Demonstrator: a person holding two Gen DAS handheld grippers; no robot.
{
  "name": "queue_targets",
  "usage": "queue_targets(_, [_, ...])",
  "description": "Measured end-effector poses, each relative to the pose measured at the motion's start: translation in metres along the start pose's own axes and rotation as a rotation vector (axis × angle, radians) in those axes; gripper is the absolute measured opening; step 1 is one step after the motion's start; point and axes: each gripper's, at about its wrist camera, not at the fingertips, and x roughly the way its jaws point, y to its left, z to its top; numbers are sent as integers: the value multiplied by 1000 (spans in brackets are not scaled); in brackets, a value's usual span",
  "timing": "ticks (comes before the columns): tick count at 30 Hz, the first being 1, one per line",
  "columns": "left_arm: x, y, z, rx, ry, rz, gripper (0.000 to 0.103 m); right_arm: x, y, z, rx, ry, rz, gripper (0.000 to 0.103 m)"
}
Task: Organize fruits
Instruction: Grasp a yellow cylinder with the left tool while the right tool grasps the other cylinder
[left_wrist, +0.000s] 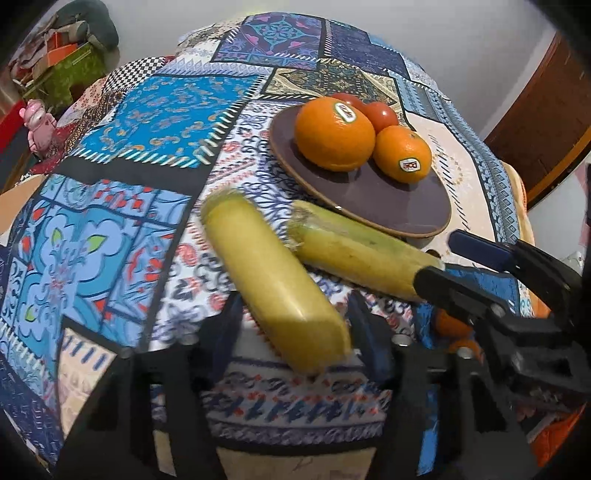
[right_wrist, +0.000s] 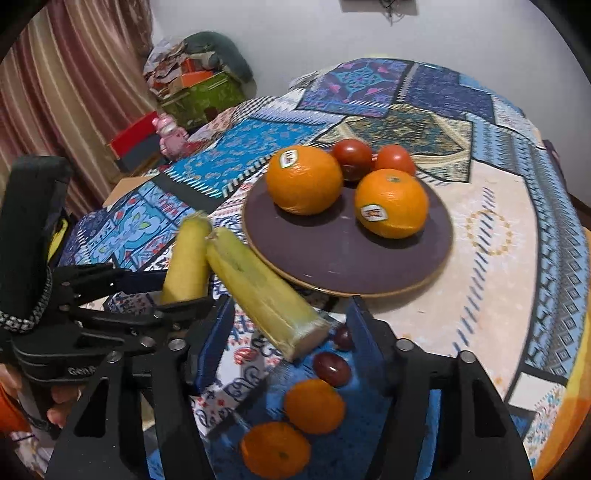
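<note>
A dark purple plate (left_wrist: 388, 199) (right_wrist: 332, 254) holds two stickered oranges (left_wrist: 334, 134) (right_wrist: 391, 203) and two tomatoes (left_wrist: 382, 116) (right_wrist: 352, 158). My left gripper (left_wrist: 295, 317) holds a cut yellow-green stalk piece (left_wrist: 273, 284) between its open-looking jaws, just above the cloth; it also shows in the right wrist view (right_wrist: 186, 258). My right gripper (right_wrist: 291, 325) holds a second stalk piece (right_wrist: 262, 291) (left_wrist: 362, 254) whose far end points at the plate rim. Both pieces lie side by side, left of the plate.
Two small oranges (right_wrist: 314, 406) and dark grapes (right_wrist: 332, 369) lie on the patchwork tablecloth (left_wrist: 166, 122) under my right gripper. A pink toy (left_wrist: 37, 125) and cluttered boxes (right_wrist: 199, 88) stand beyond the table's far left edge.
</note>
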Motion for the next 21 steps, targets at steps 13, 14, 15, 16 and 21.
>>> queue_targets(13, [-30,46,-23,40,-3,0,37,12,30,9,-93,100,13,45])
queue_targets(14, [-32,47,-25,49,-3,-5,37,12,32,8,-101,105,14,45])
queue_targets(15, [-33,47,-26,58,-3,-9,37,12,35,8,-114,112,11,45])
queue_targets(16, [-34,46,-28,76,-3,-9,37,13,36,9,-125,117,5,47])
queue_targets(21, [-32,44,-26,103,-6,-2,37,28,36,15,-136,148,-38,49])
